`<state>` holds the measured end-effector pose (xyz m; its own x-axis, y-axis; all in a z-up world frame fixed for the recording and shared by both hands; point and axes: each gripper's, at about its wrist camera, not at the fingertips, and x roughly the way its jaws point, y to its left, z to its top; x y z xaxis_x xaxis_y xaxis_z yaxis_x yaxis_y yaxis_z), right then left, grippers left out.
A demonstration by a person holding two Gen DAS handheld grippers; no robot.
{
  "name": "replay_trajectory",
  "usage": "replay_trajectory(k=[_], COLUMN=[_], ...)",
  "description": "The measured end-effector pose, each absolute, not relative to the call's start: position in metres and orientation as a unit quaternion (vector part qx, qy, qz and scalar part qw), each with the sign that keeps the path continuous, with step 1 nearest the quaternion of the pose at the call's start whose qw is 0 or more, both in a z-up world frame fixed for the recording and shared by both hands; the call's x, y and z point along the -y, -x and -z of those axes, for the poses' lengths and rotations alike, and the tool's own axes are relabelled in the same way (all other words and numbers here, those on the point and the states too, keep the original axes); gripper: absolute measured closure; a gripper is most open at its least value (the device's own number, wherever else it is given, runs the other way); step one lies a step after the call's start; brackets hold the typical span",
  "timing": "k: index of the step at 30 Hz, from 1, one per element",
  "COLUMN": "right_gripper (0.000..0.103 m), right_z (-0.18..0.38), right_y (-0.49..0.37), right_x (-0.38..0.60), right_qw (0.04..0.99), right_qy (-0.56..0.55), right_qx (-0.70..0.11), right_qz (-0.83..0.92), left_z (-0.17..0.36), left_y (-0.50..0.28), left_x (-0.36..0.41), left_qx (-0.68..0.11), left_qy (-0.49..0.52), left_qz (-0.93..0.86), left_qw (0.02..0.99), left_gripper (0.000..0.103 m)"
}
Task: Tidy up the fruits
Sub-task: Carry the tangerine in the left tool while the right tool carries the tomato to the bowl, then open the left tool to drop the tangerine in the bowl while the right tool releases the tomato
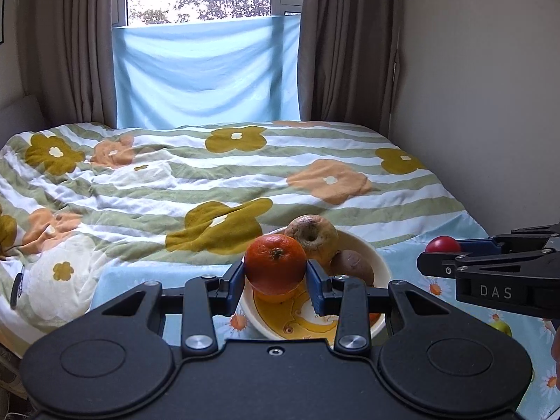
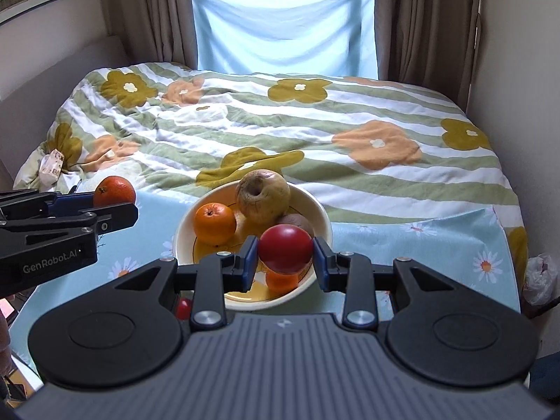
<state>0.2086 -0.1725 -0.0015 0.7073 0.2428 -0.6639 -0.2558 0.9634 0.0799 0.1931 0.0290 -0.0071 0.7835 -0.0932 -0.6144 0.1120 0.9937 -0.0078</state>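
A big bed is filling the room, and a soft, rumpled quilt with green stripes and yellow and orange flowers (image 1: 217, 175) is lying over it. Brown curtains (image 1: 66, 42) are hanging at the window, with a light blue sheet (image 1: 206, 73) stretched between them. A smooth blue cloth with little daisies (image 2: 420, 245) is covering the near part.

A round cream bowl (image 2: 323, 220) is sitting on that cloth. A wrinkly brownish apple (image 2: 263, 196), a small shiny orange (image 2: 214, 223) and a dull brown fruit (image 2: 297, 222) are resting inside it.

The left gripper (image 1: 275, 281) is squeezing a bumpy round orange (image 1: 274, 264) over the bowl's near edge. The right gripper (image 2: 284, 262) is pinching a smooth red ball-shaped fruit (image 2: 285, 249) above the bowl's near side.
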Motion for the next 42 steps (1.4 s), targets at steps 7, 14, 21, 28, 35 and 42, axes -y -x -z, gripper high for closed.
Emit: replay_trajectory(k=[7,14,21,28,35,42], right_gripper=[0.055,0.055,0.055,0.055,0.055,0.055], right_z=[0.015,0.031,0.044,0.05,0.05,0.053], right_y=[-0.251,-0.284,-0.305,-0.317,-0.323,-0.327], right_x=[0.167,0.163,0.162,0.159,0.163,0.164], right_qw=[0.921,0.916,0.913,0.91,0.909,0.908], right_qy=[-0.001,-0.009,-0.019,-0.02,-0.03,-0.025], right_qx=[-0.374,-0.39,-0.399,-0.406,-0.408,-0.41], right_qz=[-0.113,-0.096,-0.083,-0.078,-0.076,-0.079], left_z=[0.029,0.055,0.074,0.084,0.071,0.055], left_y=[-0.249,-0.295,-0.324,-0.334,-0.322,-0.306], left_x=[-0.032,-0.035,-0.036,-0.035,-0.041,-0.053], left_qx=[-0.347,-0.37,-0.39,-0.401,-0.365,-0.363], left_qy=[-0.029,-0.039,-0.046,-0.05,-0.054,-0.043], left_qz=[0.074,0.086,0.097,0.103,0.095,0.082], left_qw=[0.934,0.924,0.915,0.909,0.925,0.927], left_gripper=[0.061,0.061,0.061,0.06,0.011,0.011])
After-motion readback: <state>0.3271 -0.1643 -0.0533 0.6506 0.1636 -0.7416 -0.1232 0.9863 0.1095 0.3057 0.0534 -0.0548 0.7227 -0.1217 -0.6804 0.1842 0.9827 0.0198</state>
